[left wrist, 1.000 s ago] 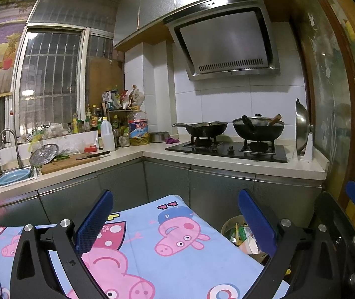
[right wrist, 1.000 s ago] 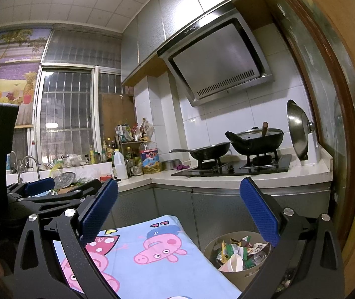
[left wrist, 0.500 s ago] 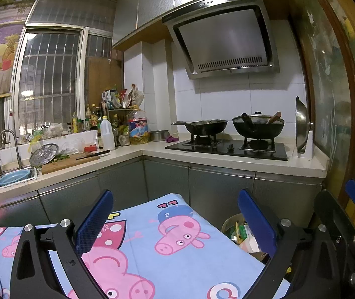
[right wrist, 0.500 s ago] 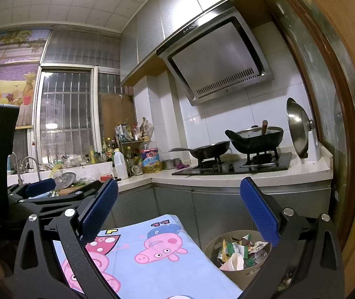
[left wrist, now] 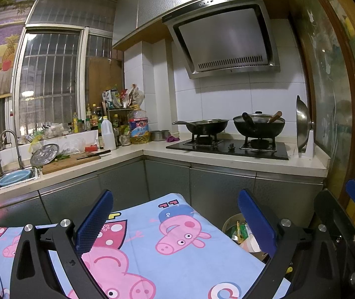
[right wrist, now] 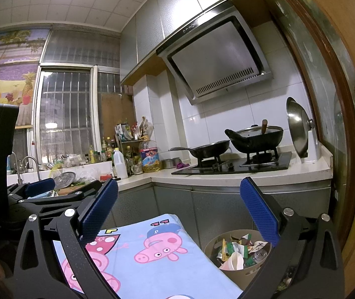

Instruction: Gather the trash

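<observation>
A beige round trash bin (right wrist: 237,261) full of wrappers and a paper cup stands on the floor to the right of a table with a blue pig-print cloth (right wrist: 152,259). It also shows in the left wrist view (left wrist: 237,229), partly behind the right finger. My left gripper (left wrist: 176,211) is open and empty above the cloth. My right gripper (right wrist: 178,204) is open and empty, held higher, with the bin below its right finger. No loose trash shows on the cloth.
A grey cabinet run with a counter (left wrist: 227,160) wraps the far side, with a stove and two pans (left wrist: 257,124), bottles (left wrist: 137,128), a cutting board with knife (left wrist: 72,159) and a sink (left wrist: 10,177). A wooden door frame (right wrist: 339,124) stands at right.
Both grippers stay open and nearly still; the views shift only slightly.
</observation>
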